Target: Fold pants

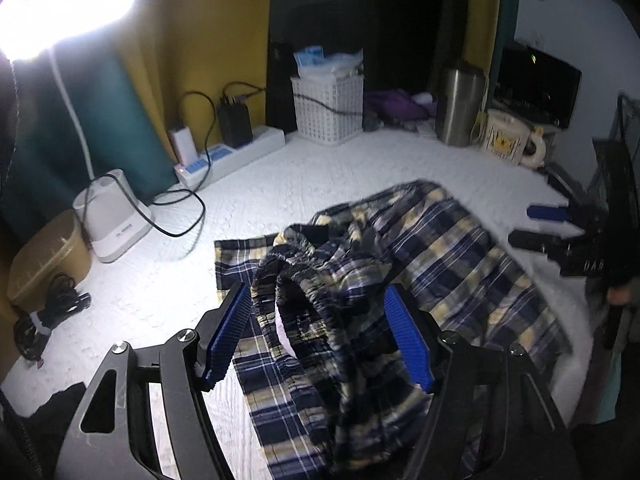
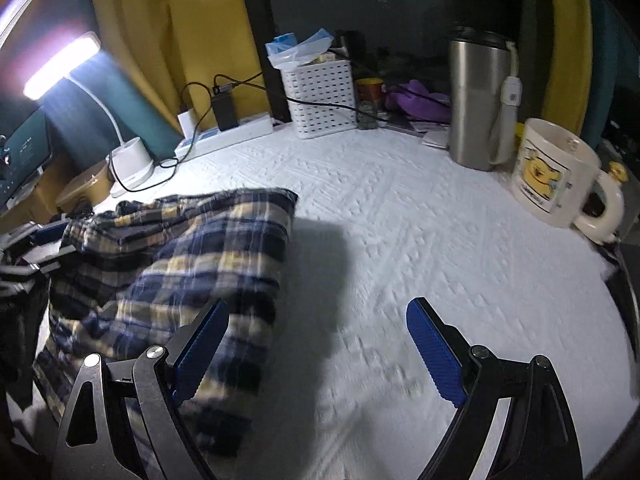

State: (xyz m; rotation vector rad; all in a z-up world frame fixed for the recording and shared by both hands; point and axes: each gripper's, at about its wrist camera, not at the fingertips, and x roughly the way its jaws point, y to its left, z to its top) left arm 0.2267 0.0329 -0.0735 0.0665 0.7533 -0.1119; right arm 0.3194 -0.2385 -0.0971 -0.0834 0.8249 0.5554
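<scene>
Dark blue, yellow and white plaid pants (image 1: 460, 264) lie crumpled on the white quilted cover (image 1: 320, 176). Their gathered elastic waistband (image 1: 304, 280) humps up between the blue pads of my left gripper (image 1: 316, 292). The jaws stand wide and the pads do not visibly press on the cloth. In the right wrist view the pants (image 2: 192, 240) spread to the left. My right gripper (image 2: 318, 304) is open over bare cover, its left finger (image 2: 200, 344) above the cloth's edge, nothing between the pads. The right gripper (image 1: 524, 226) also shows at the far right of the left wrist view.
Along the back stand a white lamp base (image 1: 116, 216) with a black cable, a power strip (image 1: 232, 152), a white basket (image 2: 320, 96), a steel tumbler (image 2: 476, 100) and a printed mug (image 2: 556, 172). A tan box (image 1: 48, 256) sits at the left. White cover (image 2: 440, 240) stretches right of the pants.
</scene>
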